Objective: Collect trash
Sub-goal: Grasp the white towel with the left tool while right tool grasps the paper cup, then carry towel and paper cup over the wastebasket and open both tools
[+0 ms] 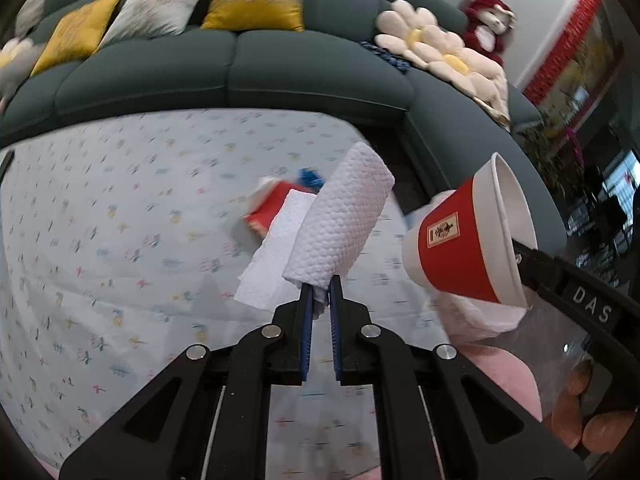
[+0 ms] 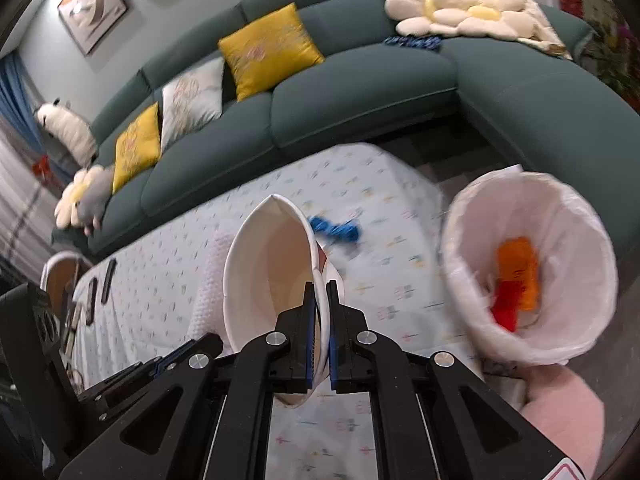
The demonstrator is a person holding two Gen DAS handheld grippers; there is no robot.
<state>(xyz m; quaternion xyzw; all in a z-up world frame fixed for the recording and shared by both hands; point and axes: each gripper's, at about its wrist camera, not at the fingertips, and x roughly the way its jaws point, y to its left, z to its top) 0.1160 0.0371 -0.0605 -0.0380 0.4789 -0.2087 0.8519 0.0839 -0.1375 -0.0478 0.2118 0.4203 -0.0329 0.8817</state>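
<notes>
My left gripper [image 1: 321, 286] is shut on a white paper towel [image 1: 340, 220] and holds it above the patterned tablecloth [image 1: 120, 220]. My right gripper [image 2: 320, 292] is shut on the rim of a red and white paper cup [image 2: 268, 276], lifted over the table; the cup also shows at the right of the left wrist view [image 1: 460, 244]. A red wrapper [image 1: 268, 208] and a blue scrap [image 2: 336, 230] lie on the cloth. A white-lined trash bin [image 2: 532, 264] with orange and red trash inside stands right of the table.
A dark green sofa [image 1: 240, 68] with yellow and white cushions curves behind the table. Dark remotes [image 2: 100, 284] lie at the table's left end. Flower cushions [image 2: 460, 8] sit on the sofa corner. A pink surface [image 2: 560, 412] is at lower right.
</notes>
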